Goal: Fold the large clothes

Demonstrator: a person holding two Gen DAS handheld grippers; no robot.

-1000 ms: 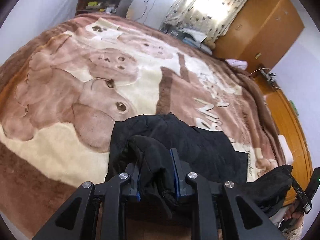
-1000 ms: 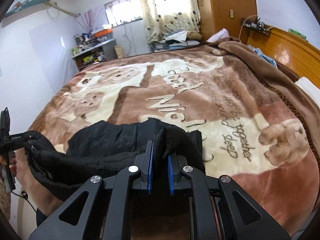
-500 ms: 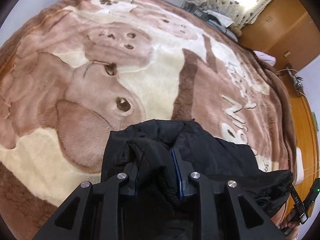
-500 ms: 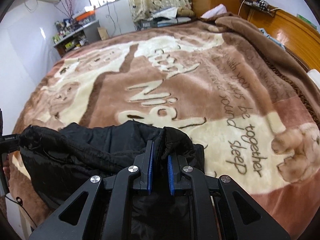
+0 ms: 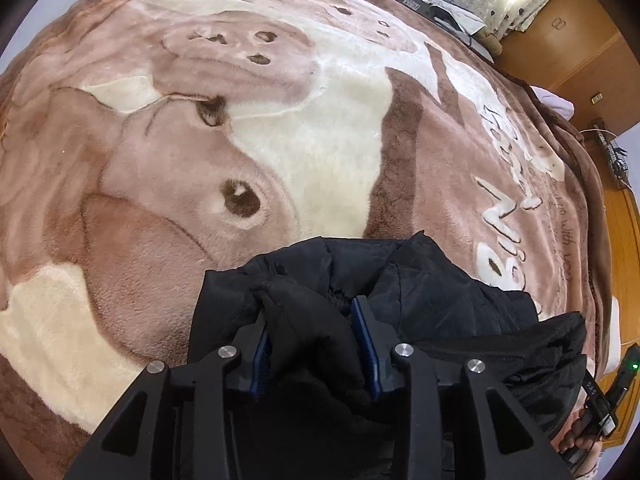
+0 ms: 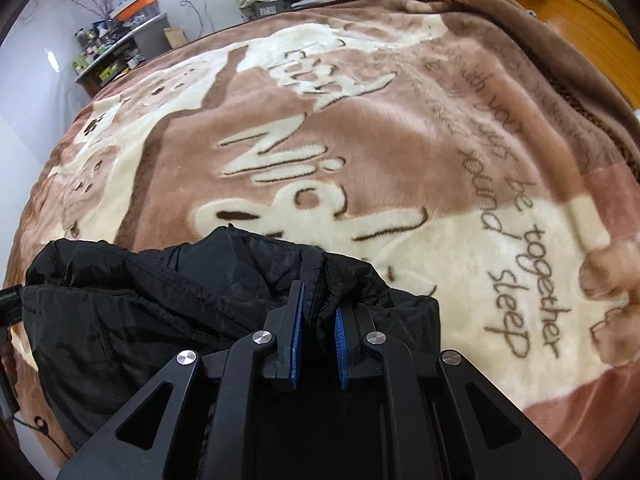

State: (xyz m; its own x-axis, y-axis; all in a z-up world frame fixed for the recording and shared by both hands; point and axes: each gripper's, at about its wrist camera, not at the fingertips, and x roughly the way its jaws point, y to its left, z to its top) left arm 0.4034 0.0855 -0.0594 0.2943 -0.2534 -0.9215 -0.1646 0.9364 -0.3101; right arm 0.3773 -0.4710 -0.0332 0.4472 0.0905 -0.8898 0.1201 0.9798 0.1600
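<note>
Both grippers pinch the same black padded nylon garment (image 5: 432, 292), which hangs as a slack band between them and trails forward onto the plush brown-and-cream bear-print blanket (image 5: 328, 152) just ahead of the fingertips. The left gripper (image 5: 314, 344) has its blue-padded jaws spread fairly wide but filled by a thick bunch of fabric, so it reads as clamped on a bulky corner; the right gripper (image 6: 320, 324) has its jaws close together on a thinner hemmed edge. Holding two corners of one edge like this probably serves to keep that edge straight while the rest of the cloth is laid out on the bed, so a fold can be set squarely; the loose middle sagging between the grippers suggests the edge is not yet pulled taut. To the right of the left gripper, its view shows the other end of the garment bunched at the right-hand tool. Compared with a second ago, both cameras have tipped down and moved nearer the blanket: the window, shelf and wardrobe that filled the top of the views have mostly slid out, the printing looms larger, and the grips on the cloth are unchanged.
</note>
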